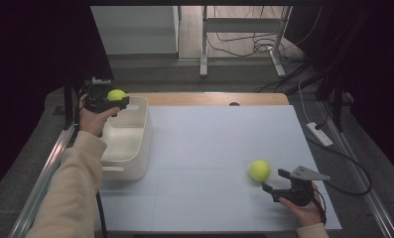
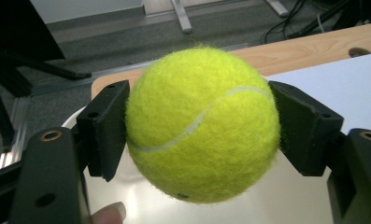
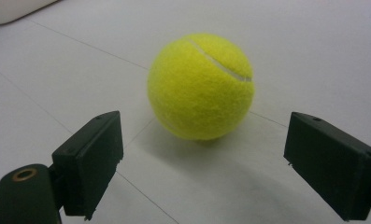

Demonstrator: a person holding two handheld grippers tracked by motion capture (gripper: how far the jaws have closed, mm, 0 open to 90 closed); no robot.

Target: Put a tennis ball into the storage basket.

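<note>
The left gripper clamps a tennis ball across its widest part, one jaw pressed into the felt on each side, and holds it above the far end of the white bin, which sits at the left edge of the table. The right gripper is spread wide, well to the right of the bin, and nothing sits between its jaws. A second tennis ball rests on the white table just ahead of those jaws, centred on the gap. Such a ball is probably light, springy and grippy with felt, yet free to roll, so the jaws should close level across its middle.
</note>
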